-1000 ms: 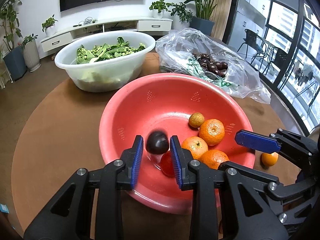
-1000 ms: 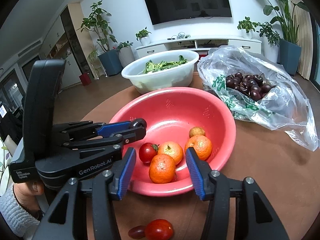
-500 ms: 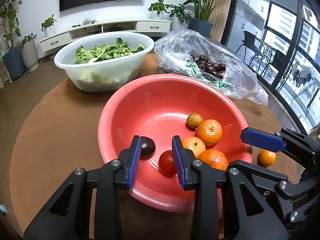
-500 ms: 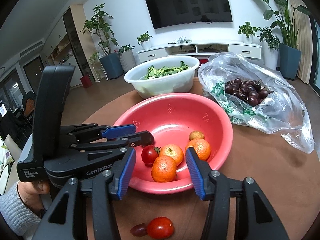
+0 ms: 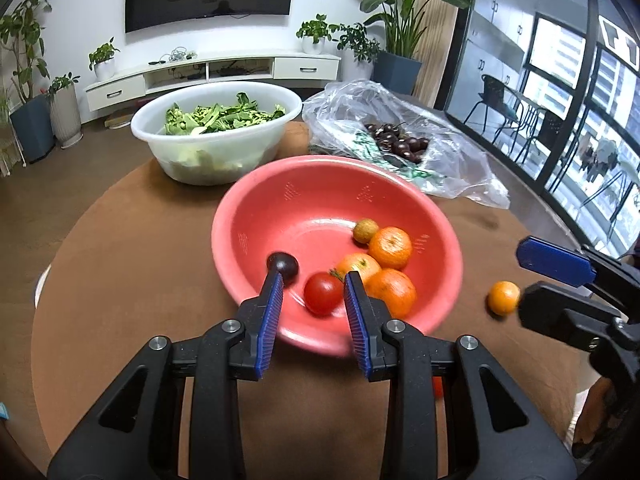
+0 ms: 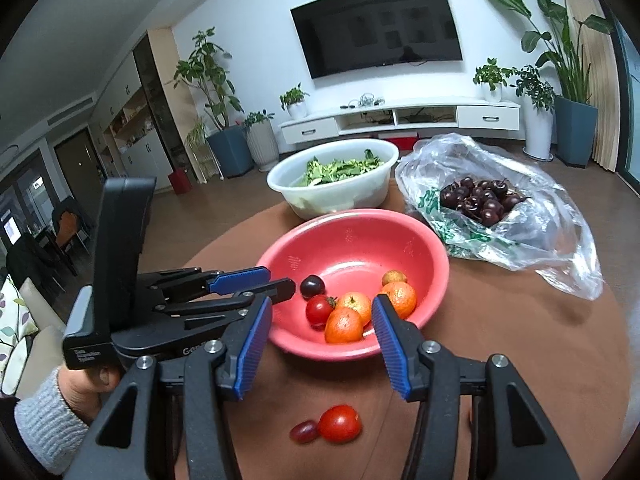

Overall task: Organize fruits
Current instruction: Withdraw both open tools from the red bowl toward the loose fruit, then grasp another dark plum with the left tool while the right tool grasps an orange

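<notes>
Both my grippers spread, holding nothing: left gripper [image 5: 312, 300] at the red bowl [image 5: 248, 216] near rim, right gripper [image 6: 320, 332] beside it. Dark plum [image 5: 283, 266], tomato [image 5: 323, 294], oranges [image 5: 390, 247] in bowl. Loose tomato [image 6: 339, 424] and grape [image 6: 304, 431] on brown table [image 6: 520, 360].

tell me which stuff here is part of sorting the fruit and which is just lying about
Part of the job:
red bowl
oranges
tomato on the table
grape
small orange on the table

Lying about:
white bowl of greens
bag of cherries

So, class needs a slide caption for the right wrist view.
Open right tool above a tomato and grape, facing the red bowl of fruit.
</notes>
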A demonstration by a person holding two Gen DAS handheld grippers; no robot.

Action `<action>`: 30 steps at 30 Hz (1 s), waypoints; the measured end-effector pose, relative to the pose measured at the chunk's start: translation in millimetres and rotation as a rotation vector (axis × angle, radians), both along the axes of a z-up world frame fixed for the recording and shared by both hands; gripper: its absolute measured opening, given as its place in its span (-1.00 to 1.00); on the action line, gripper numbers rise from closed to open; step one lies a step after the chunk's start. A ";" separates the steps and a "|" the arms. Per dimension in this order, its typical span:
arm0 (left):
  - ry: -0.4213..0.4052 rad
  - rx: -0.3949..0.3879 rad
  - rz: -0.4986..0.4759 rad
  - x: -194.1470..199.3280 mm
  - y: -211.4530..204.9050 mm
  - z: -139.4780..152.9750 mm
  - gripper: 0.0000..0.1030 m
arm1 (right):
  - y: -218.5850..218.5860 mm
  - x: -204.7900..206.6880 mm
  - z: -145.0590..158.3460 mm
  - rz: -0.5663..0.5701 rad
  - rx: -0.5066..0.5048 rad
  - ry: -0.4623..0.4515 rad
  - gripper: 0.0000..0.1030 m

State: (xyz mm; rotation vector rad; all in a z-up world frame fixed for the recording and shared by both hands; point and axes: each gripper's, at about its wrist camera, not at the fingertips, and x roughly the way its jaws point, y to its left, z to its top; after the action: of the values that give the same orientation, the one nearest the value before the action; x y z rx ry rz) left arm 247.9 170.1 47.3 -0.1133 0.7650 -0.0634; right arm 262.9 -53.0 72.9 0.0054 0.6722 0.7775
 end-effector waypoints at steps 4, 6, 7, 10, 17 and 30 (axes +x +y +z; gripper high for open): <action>0.003 -0.012 -0.008 -22.8 -8.3 -1.2 -0.42 | -21.3 -26.9 3.4 -0.017 0.025 -0.015 0.17; 0.005 -0.013 -0.015 -33.2 -14.2 -2.8 -0.42 | -32.5 -44.5 0.9 -0.024 0.020 -0.022 0.18; 0.007 -0.014 -0.018 -38.3 -17.2 -3.8 -0.42 | -35.7 -50.6 -0.5 -0.027 0.013 -0.023 0.18; 0.014 -0.015 -0.029 -55.0 -27.7 -7.3 -0.42 | -47.6 -74.6 -10.6 -0.027 -0.016 -0.016 0.19; 0.031 -0.023 -0.063 -90.2 -51.8 -15.9 -0.42 | -72.0 -127.6 -42.6 -0.014 -0.071 0.056 0.19; 0.049 0.003 -0.134 -135.0 -80.0 -28.1 -0.42 | -65.2 -161.3 -69.6 0.021 -0.164 0.119 0.18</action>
State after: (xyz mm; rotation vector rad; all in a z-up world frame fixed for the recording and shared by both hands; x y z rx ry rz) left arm 112.9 90.1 19.1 -0.0608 0.8208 -0.1873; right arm 101.6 -118.2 3.2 -0.1061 0.8491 0.7446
